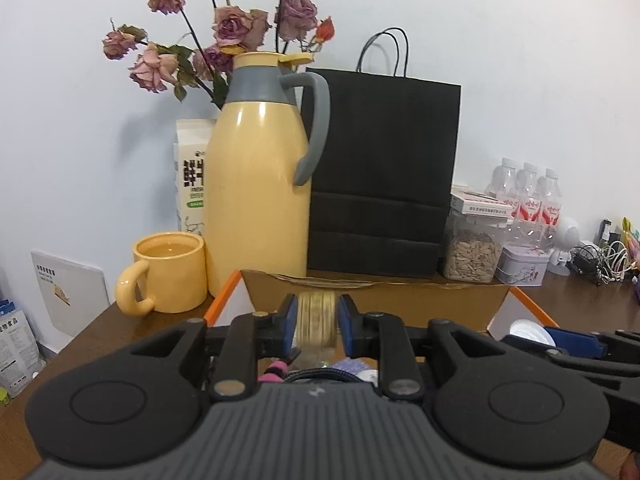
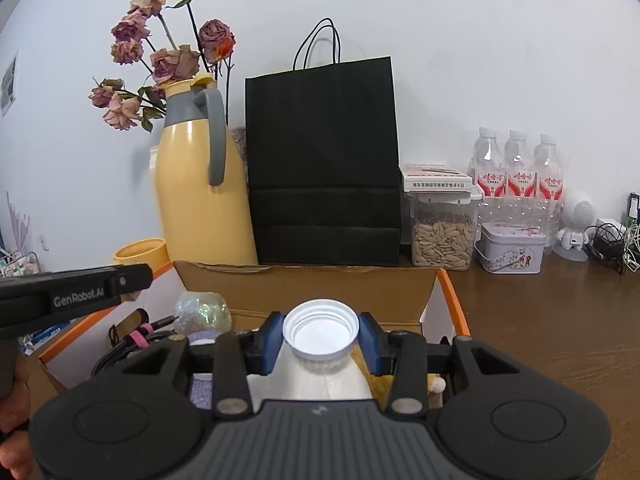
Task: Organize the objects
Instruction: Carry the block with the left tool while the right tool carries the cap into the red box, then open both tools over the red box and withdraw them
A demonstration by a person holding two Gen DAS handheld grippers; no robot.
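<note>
Our left gripper [image 1: 318, 322] clasped a gold tape roll [image 1: 318, 320] between its blue pads, held above the open box [image 1: 372, 300]. Our right gripper [image 2: 320, 340] gripped a white bottle [image 2: 320, 344] by its neck, its open mouth facing the camera, over the same box. Behind the box stood a yellow jug [image 1: 256, 184], a black bag [image 1: 380, 172] and a yellow mug [image 1: 168, 272] on the table [image 2: 560, 320].

Three water bottles [image 2: 518, 168] stand in a row. There is one yellow jug [image 1: 256, 184], one yellow mug [image 1: 168, 272], one black paper bag [image 2: 324, 168], one seed jar [image 2: 442, 236] and one tin [image 2: 512, 248].
</note>
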